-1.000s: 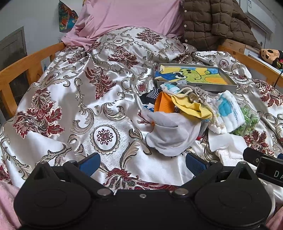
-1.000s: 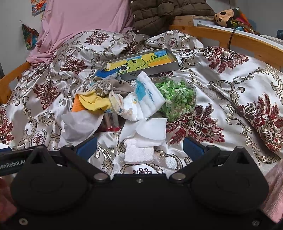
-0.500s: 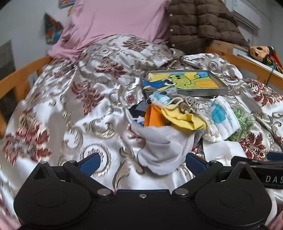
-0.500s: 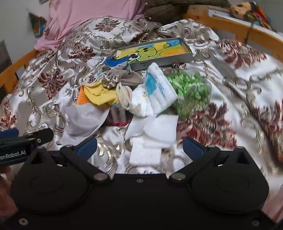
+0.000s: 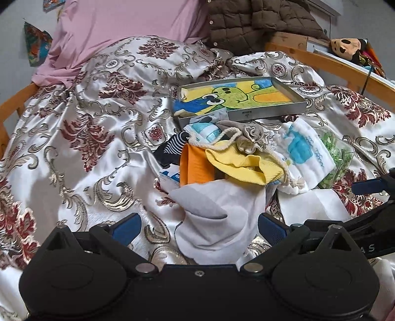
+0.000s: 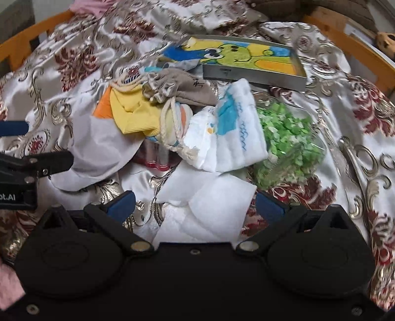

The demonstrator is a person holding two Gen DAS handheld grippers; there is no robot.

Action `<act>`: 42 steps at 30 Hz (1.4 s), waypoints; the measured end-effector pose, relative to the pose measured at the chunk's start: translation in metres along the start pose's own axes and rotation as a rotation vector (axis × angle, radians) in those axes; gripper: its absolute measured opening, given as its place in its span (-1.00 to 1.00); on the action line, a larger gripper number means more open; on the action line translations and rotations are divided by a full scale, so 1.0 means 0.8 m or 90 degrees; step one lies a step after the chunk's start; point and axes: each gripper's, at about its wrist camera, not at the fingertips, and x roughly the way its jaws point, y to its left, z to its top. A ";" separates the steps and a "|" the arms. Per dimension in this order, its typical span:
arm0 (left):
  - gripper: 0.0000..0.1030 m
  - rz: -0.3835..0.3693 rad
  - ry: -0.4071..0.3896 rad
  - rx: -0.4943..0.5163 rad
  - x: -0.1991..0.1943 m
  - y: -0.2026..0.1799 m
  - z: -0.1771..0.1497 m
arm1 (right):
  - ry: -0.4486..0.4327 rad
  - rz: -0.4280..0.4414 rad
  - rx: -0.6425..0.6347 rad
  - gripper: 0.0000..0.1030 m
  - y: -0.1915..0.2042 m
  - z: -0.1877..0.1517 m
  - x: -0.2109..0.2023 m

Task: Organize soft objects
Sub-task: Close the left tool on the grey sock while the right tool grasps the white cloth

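A pile of soft things lies on the bed. It holds a grey-white sock (image 5: 217,217), a yellow cloth (image 5: 244,165), an orange cloth (image 5: 195,165), a beige drawstring pouch (image 5: 251,135), a white towel with a blue print (image 5: 303,153) and white folded cloths (image 6: 205,197). My left gripper (image 5: 197,228) is open with the grey-white sock between its fingers. My right gripper (image 6: 195,205) is open over the white folded cloths. In the right wrist view the yellow cloth (image 6: 135,111), the pouch (image 6: 182,89) and the towel (image 6: 234,130) also show.
A shallow metal tray with a cartoon picture (image 5: 242,98) lies behind the pile. A clear bag of green bits (image 6: 286,140) sits right of the towel. The bed has a wooden rail (image 5: 321,61), a pink pillow (image 5: 128,22) and a brown jacket (image 5: 259,19) at its head.
Both grippers have moved forward and down toward the pile. The left one now has the sock between its open fingers. The right one now hangs over the white cloths.
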 end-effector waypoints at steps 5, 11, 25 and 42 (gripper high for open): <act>0.80 -0.018 0.019 -0.004 0.019 0.003 0.005 | 0.024 0.008 0.000 0.96 -0.003 0.012 0.023; 0.61 -0.045 0.039 -0.023 0.033 0.005 0.006 | 0.053 0.030 0.026 0.67 -0.012 0.015 0.049; -0.22 -0.106 0.094 -0.099 0.063 0.018 0.001 | 0.086 0.054 0.069 -0.13 -0.031 0.013 0.075; -0.94 -0.176 0.104 -0.186 0.060 0.028 -0.004 | 0.101 0.124 0.177 -0.99 -0.069 0.003 0.083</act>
